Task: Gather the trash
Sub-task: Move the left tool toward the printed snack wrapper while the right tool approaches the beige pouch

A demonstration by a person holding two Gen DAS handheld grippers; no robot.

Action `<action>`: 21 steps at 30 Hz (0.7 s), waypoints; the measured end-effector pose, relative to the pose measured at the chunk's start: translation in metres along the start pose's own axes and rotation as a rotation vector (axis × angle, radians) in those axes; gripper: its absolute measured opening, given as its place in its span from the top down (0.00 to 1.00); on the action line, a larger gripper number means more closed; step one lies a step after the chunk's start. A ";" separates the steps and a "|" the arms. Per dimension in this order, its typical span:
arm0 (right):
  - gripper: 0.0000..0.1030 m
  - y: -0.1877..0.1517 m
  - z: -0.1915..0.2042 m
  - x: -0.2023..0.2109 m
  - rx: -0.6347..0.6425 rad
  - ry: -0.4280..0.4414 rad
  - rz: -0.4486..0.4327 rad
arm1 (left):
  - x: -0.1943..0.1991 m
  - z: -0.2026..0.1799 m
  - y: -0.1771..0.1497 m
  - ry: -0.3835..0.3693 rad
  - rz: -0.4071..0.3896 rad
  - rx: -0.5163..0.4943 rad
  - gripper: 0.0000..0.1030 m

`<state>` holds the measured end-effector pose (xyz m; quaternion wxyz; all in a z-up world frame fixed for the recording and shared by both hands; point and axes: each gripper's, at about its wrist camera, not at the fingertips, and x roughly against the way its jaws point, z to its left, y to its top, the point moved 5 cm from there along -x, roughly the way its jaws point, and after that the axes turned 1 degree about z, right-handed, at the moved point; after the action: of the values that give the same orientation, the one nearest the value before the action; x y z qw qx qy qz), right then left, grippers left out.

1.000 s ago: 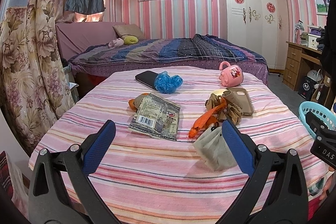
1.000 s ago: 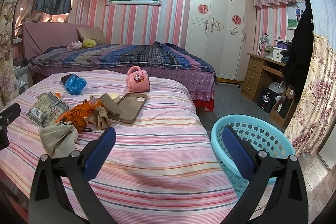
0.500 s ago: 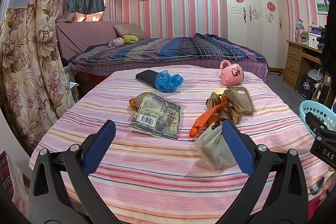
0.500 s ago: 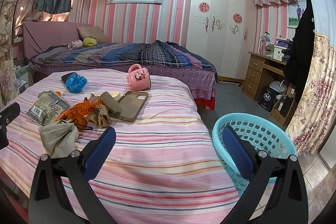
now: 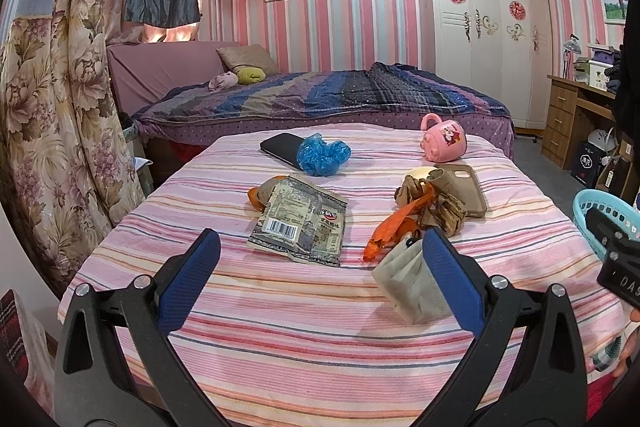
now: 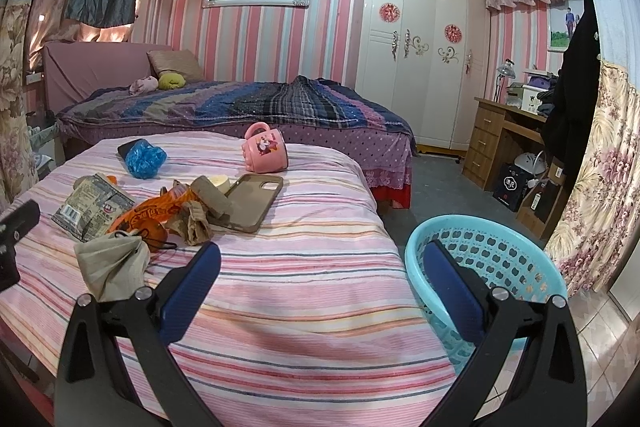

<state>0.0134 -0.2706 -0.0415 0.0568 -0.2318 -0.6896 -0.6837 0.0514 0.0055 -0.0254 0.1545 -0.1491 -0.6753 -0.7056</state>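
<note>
Trash lies on a pink striped bed (image 5: pixel 320 315): a grey snack packet (image 5: pixel 300 223), an orange wrapper (image 5: pixel 394 227), crumpled brown paper (image 5: pixel 440 207), a beige mask (image 5: pixel 408 279) and a blue plastic wad (image 5: pixel 322 155). My left gripper (image 5: pixel 320 283) hovers open above the near bed edge, its right finger beside the mask. My right gripper (image 6: pixel 320 287) is open over the bed's right side, next to a light blue basket (image 6: pixel 492 259) on the floor. In the right wrist view, the mask (image 6: pixel 112 263) and the orange wrapper (image 6: pixel 148 219) sit left of it.
A pink mug (image 5: pixel 442 143), a brown phone case (image 5: pixel 464 191) and a black phone (image 5: pixel 282 147) also rest on the bed. A second bed (image 5: pixel 320 99) stands behind. A floral curtain (image 5: pixel 52 131) hangs left; a wooden desk (image 6: pixel 504 143) and white wardrobe (image 6: pixel 420 67) stand right.
Both grippers have crept slightly forward and stayed open. Nothing on the bed has moved.
</note>
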 end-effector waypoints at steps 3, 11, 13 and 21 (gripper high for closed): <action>0.04 0.010 -0.002 -0.006 -0.006 0.009 0.005 | -0.005 0.005 0.006 0.001 0.017 0.015 0.05; 0.04 0.060 -0.001 -0.026 -0.002 0.013 -0.013 | -0.020 0.021 0.047 0.039 -0.023 0.013 0.05; 0.04 0.071 0.002 -0.031 -0.001 0.017 -0.019 | -0.026 0.025 0.060 0.056 -0.045 -0.002 0.05; 0.04 0.068 0.007 -0.068 -0.009 0.024 -0.013 | -0.058 0.051 0.051 0.101 -0.011 -0.004 0.05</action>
<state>0.1023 -0.2828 -0.0064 0.0596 -0.2196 -0.6872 -0.6899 0.1255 0.0552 -0.0016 0.1845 -0.1099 -0.6661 -0.7142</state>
